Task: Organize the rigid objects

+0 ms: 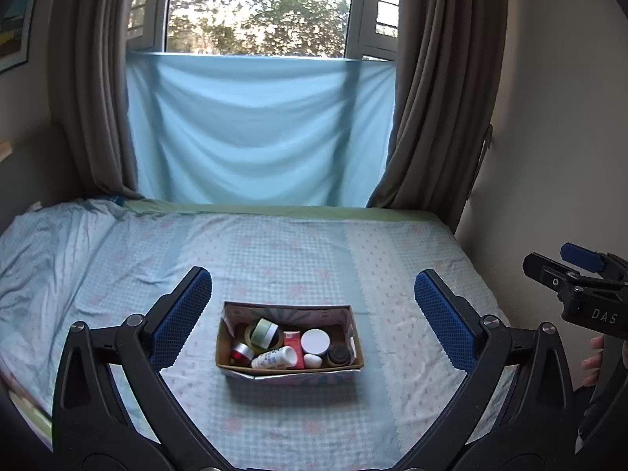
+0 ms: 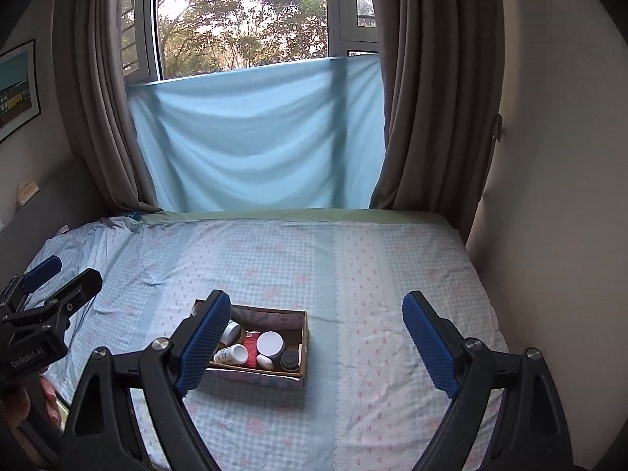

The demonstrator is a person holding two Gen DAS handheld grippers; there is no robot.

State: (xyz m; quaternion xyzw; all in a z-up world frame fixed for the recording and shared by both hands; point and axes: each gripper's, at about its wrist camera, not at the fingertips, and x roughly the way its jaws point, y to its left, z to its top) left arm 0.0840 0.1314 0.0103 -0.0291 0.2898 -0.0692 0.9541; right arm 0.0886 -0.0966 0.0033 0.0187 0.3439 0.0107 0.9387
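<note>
Left claw (image 1: 313, 324) spread wide above the bed (image 1: 412, 259), nothing between its blue pads (image 1: 182, 320). Right claw (image 2: 316, 343) likewise wide open and empty, blue pads (image 2: 429, 343) well apart, hanging over the same patterned bedsheet.

On the sheet, near the bed's front middle: a small open cardboard box (image 1: 289, 371), wrapped in patterned paper, apart from both claws. Packed inside, touching one another: a green-lidded jar (image 1: 263, 331) tilted on a roll of tape at the back left, a red-and-silver tin (image 1: 242, 351) at the left, a white bottle (image 1: 274, 358) lying on its side at the front, a red carton (image 1: 292, 340) in the middle, a white round lid (image 1: 315, 342) on a jar beside it, a small white pebble-shaped thing (image 1: 313, 360) in front, a dark jar (image 1: 338, 354) at the right corner.

Seen from the right wrist, box (image 2: 274, 376) partly behind that claw's left pad.

Fingers (image 1: 592, 357) of a hand visible at the right edge, under the right claw's handle.

Beyond the bed: light blue cloth (image 1: 259, 129) hung across the window, grey-brown curtains (image 1: 428, 98) either side.
</note>
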